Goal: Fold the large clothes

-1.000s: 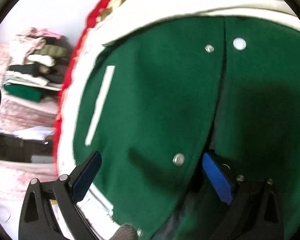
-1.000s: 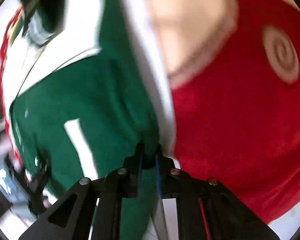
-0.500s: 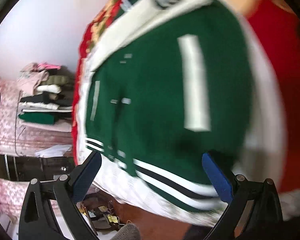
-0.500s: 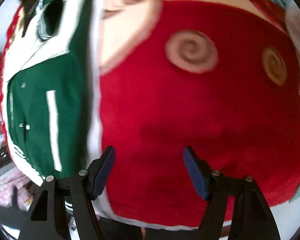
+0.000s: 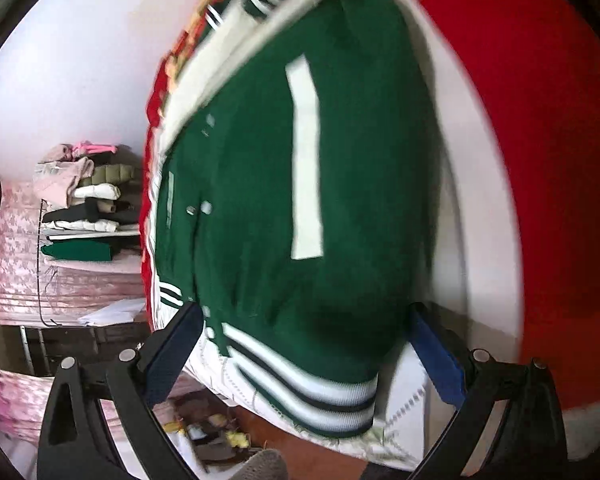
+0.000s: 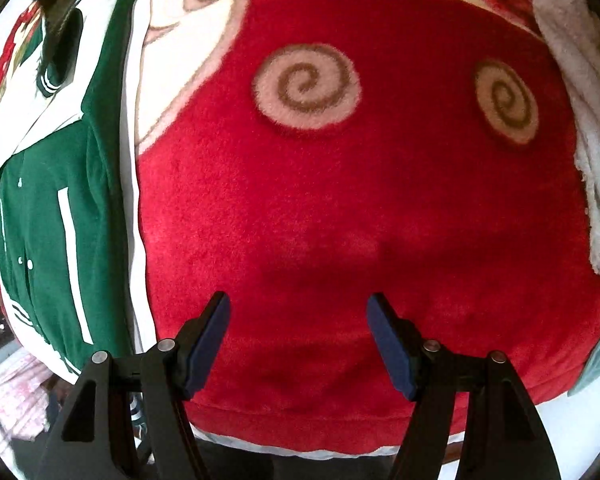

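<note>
Both your grippers, left (image 5: 304,344) and right (image 6: 298,336), hang wide and empty, the right just opened; next, grip the jacket (image 5: 268,208) hem at the blanket's (image 6: 340,208) near edge.

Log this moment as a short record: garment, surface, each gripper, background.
garment: green jacket with white stripes, lying flat, striped hem toward the camera
surface: red blanket with swirl pattern
left gripper: open, over the jacket's hem, holding nothing
right gripper: open above the blanket, nothing between the fingers; jacket off to its left
background: stack of folded clothes on a pink cover
</note>
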A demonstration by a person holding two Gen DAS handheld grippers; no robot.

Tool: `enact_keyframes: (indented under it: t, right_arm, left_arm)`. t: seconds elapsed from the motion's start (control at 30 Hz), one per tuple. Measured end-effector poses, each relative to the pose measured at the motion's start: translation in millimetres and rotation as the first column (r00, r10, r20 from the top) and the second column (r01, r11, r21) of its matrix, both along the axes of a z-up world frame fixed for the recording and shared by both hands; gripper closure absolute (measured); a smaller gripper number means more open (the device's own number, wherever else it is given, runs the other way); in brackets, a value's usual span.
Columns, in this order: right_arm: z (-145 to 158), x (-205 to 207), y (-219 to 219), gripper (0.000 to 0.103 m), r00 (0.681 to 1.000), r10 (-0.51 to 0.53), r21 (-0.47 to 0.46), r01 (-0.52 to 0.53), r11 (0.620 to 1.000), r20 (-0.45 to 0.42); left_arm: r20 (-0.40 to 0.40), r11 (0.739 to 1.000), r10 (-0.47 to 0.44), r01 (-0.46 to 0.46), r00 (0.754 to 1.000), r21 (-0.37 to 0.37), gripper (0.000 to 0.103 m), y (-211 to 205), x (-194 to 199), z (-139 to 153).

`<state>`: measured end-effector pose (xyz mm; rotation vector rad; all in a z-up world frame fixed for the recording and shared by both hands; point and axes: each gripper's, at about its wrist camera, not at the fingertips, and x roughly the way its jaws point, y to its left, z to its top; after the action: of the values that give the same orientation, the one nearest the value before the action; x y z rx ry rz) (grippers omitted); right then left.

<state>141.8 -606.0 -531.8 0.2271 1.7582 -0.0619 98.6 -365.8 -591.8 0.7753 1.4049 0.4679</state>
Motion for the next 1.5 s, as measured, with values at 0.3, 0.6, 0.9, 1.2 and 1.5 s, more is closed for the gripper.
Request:
enact_keyframes:
  t: [0.3,0.6,0.9,1.2,1.5]
  right_arm:
    - [-19,-3,79,0.031,1.0,-0.018,0.028,0.018,0.999,0.022]
    - [-8,26,74,0.031,0.997,0.005,0.1,-0.012,0.995,0.078]
    - [-17,74,86,0.031,0.982,-0.066,0.299,0.011,0.954,0.175]
    - [-28,145,119,0.018,0.938,-0.242,0.557,0.066,0.828,0.247]
    - [-56,199,168,0.007,0.891,-0.386,0.596,0.179,0.783,0.239]
  left_arm:
    - [0.209,0.991,0.118,-0.128,0.971,0.033,0.0,48,20,38]
    - [0.17,0.996,0.093,-0.093,0.981,-0.007,0.035,59,39,11]
    - [0.162,0.986,0.123,-0.102,0.979,-0.134,0.089,56,37,26]
    - [0.192,0.969,0.175,-0.134,0.966,-0.206,0.093,74,48,70]
    - [0.165,0.933,0.233,-0.172,0.958,-0.316,0.093,110,66,73]
